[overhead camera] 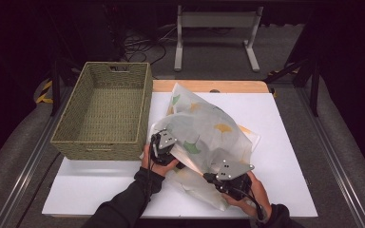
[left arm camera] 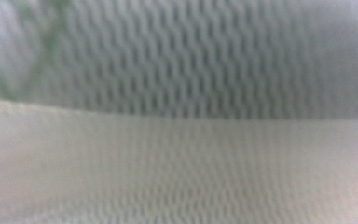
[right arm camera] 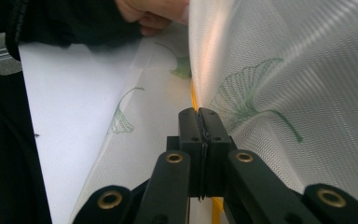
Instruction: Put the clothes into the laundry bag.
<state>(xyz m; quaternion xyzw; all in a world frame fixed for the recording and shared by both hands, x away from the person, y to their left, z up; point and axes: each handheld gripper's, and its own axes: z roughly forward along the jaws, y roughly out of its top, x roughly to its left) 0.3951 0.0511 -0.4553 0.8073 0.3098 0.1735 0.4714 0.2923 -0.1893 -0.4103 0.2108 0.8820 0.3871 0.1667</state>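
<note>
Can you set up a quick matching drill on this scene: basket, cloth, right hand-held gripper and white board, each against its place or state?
Things:
1. woven basket
2. leaf-print cloth
3. right hand-held gripper
4. white board

Places or states:
A. jaws shut on a fold of fabric
B. lies flat under the work, on the table
C. stands at the table's left, nothing in it
D. bunched up in the middle, partly lifted

Pairs: 1-C, 2-D, 3-A, 4-B
</note>
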